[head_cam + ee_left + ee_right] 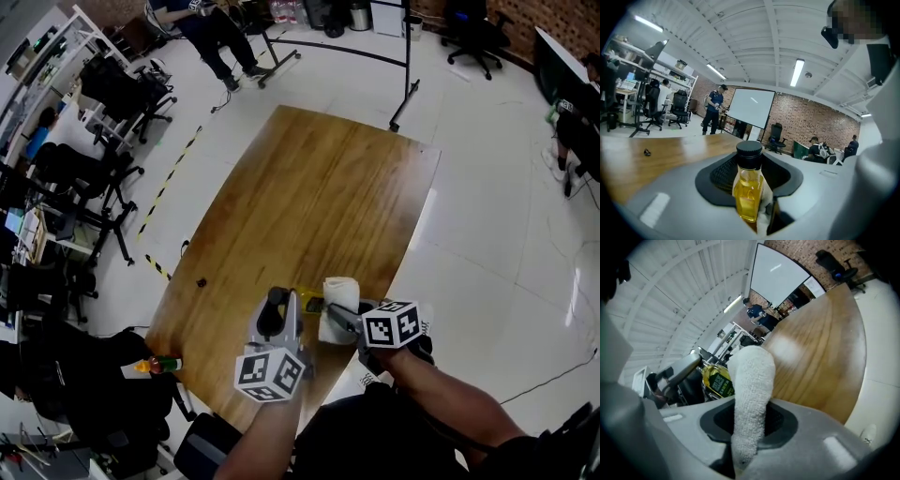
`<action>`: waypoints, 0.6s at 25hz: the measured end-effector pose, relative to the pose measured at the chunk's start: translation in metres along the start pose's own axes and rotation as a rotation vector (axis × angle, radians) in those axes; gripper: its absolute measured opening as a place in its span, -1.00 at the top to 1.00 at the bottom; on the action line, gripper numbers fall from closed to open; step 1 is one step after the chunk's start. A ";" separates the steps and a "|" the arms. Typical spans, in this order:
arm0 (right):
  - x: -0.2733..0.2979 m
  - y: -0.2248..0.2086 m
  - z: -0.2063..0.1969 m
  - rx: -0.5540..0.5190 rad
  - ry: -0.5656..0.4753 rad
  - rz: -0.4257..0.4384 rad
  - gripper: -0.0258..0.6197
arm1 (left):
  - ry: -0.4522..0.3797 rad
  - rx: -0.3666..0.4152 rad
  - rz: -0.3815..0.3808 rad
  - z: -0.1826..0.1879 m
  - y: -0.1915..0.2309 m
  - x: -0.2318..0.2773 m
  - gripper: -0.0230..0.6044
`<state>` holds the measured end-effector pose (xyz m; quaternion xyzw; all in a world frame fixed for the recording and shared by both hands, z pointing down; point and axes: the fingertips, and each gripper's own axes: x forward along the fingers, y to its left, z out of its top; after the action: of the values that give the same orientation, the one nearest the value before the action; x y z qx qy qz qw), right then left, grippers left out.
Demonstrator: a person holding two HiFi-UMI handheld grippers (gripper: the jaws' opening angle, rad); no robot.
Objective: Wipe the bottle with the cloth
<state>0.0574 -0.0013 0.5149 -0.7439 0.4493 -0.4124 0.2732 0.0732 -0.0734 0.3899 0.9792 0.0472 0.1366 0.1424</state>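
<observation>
While the bottle [749,187] stood upright between the jaws of the left gripper [750,180], which were pinching it by its body, its black cap rose above them and the yellow liquid inside was clear to see. This was shown only by the left gripper view. In the head view the bottle was almost hidden and only a small yellow part appeared between the two grippers, over the near end of the wooden table [309,197]. The right gripper view added a green label on the bottle's side, which the other views did not show. The cloth [750,394], white and with a rough towel surface, was pinched in the jaws of the right gripper [750,423] and stuck out past them as a thick fold just beside the bottle. In the left gripper view a bit of white lay against the bottle low on its right side, so the two seemed to touch there. A small dark object [201,281] lay on the table, well apart from the grippers. Only the head view showed a second small bottle [161,364] with a red part, beside the table's near left corner. Only the left gripper view showed a person [714,115] standing next to a whiteboard [751,107], far behind the table.
</observation>
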 end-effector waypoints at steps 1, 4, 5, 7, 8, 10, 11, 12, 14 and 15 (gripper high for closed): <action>0.000 -0.003 -0.003 0.002 0.008 -0.029 0.69 | 0.003 0.003 -0.006 0.000 -0.002 -0.001 0.39; -0.001 -0.018 -0.012 0.012 0.050 -0.125 0.69 | 0.009 0.014 -0.016 -0.001 -0.008 -0.002 0.39; -0.001 -0.023 -0.017 0.011 0.071 -0.155 0.69 | 0.010 0.016 -0.018 -0.002 -0.009 -0.002 0.39; -0.002 -0.029 -0.025 0.011 0.103 -0.190 0.69 | 0.013 0.022 -0.020 -0.004 -0.009 -0.005 0.39; -0.003 -0.031 -0.028 0.017 0.114 -0.200 0.69 | 0.013 0.025 -0.022 -0.005 -0.009 -0.005 0.39; -0.011 -0.034 -0.028 0.019 0.117 -0.209 0.69 | 0.014 0.033 -0.025 -0.008 -0.011 -0.005 0.39; -0.017 -0.035 -0.024 0.012 0.108 -0.206 0.69 | 0.015 0.038 -0.027 -0.009 -0.013 -0.004 0.39; -0.025 -0.034 -0.019 0.000 0.093 -0.198 0.69 | 0.019 0.047 -0.031 -0.010 -0.015 -0.003 0.39; -0.046 -0.029 -0.005 -0.036 0.055 -0.164 0.69 | 0.032 0.083 -0.051 -0.014 -0.022 -0.002 0.39; -0.059 -0.025 0.002 -0.057 0.040 -0.138 0.69 | 0.041 0.112 -0.066 -0.016 -0.028 -0.002 0.39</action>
<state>0.0550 0.0624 0.5114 -0.7722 0.4138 -0.4322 0.2135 0.0657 -0.0431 0.3959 0.9805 0.0898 0.1493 0.0909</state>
